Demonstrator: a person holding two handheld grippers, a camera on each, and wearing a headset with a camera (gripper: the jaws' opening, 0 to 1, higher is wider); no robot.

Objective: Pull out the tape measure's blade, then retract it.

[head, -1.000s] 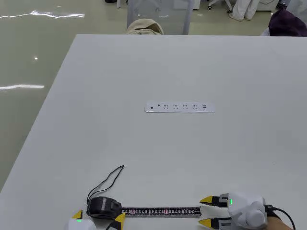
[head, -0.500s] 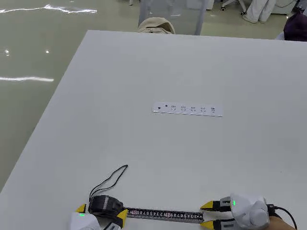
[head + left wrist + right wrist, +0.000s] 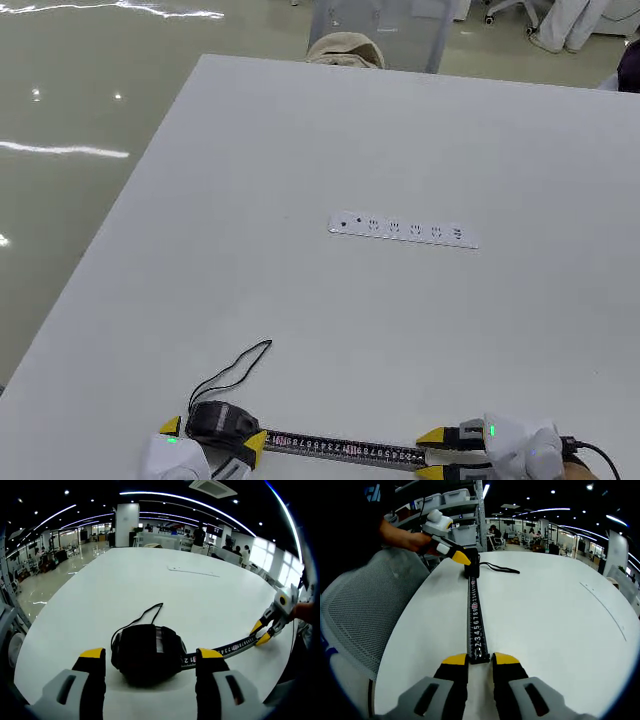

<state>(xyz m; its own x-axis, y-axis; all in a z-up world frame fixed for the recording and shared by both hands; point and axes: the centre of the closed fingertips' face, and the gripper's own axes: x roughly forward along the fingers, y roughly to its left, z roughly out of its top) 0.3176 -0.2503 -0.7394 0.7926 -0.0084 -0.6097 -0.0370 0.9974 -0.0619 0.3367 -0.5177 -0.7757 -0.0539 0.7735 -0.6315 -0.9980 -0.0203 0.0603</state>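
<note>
A black tape measure (image 3: 222, 421) sits on the white table (image 3: 300, 150) at the bottom left of the head view. Its blade (image 3: 345, 450) is pulled out and lies flat, running to the right along the bottom edge. The left gripper (image 3: 212, 435) is there too, with one yellow jaw on each side of the case. In the left gripper view, the left gripper (image 3: 151, 655) is spread wide around the tape measure (image 3: 147, 650), and a thin bit of table shows on both sides. The right gripper (image 3: 430, 453) is at the bottom right. In the right gripper view, the right gripper (image 3: 480, 659) has its jaws close together, pinching the end of the blade (image 3: 475, 615). A thin black strap (image 3: 235, 370) curls up from the case. A white power strip (image 3: 403, 229) lies far off in the middle of the table.
</note>
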